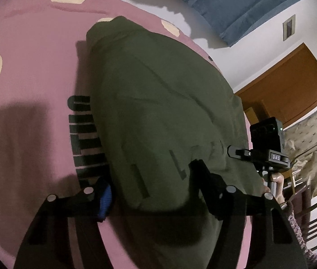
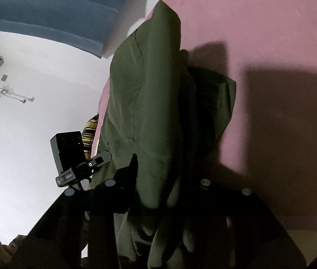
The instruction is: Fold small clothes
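The green garment [image 1: 158, 103] lay on the pink sheet [image 1: 30, 67], which served as the work surface; all positions below refer to this garment.

In the left wrist view, the garment extended lengthwise away from the camera. Its near hem lay between the two fingers of the left gripper [image 1: 151, 183]. The jaws stood spread, one finger at each side of the hem. The blue pad [image 1: 105, 198] on one finger stood just beside the cloth edge; whether it pressed on the cloth could not be told. Black lettering [image 1: 86, 139] printed on the sheet was partly covered by the garment's edge.

The right gripper [image 1: 243, 154] appeared at the opposite near corner of the garment, with a hand [image 1: 274, 188] below it.

In the right wrist view, a bunched fold of the garment [image 2: 158, 103] rose between the fingers of the right gripper [image 2: 158, 179]. The jaws were closed in on this fold and pinched it. Loose cloth hung toward the camera.

Beyond the garment's far end stood a white wall [image 1: 259, 51] and a blue curtain [image 1: 236, 2].
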Demonstrator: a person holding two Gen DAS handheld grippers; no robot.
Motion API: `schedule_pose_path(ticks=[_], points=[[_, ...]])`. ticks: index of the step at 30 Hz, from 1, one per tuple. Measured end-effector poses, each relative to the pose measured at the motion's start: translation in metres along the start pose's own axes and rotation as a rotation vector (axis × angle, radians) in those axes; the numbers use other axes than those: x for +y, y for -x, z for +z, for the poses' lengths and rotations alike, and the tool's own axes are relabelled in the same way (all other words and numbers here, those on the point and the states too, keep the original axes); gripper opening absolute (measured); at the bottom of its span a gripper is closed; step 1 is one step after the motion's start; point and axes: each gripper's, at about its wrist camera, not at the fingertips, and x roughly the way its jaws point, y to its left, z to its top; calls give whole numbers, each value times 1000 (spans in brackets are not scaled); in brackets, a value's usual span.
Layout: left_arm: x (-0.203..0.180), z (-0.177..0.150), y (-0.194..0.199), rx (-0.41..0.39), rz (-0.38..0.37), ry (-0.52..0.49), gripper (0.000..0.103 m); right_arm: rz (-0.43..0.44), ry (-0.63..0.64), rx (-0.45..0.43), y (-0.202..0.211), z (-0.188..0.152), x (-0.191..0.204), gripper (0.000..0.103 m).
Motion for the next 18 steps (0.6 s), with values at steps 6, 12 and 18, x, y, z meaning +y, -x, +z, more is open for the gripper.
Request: schedule_pose_path(ticks=[6,12,18], points=[[-8,5,-1,-2,28,-17,64,8,-2,-28,4,-3,1,30],[-14,6,-3,-5,46,-38,62,1,4,-48,-7,-5,5,28],[-15,5,4,-14,66,-55,60,-3,12,-47,-8,-4,4,27]])
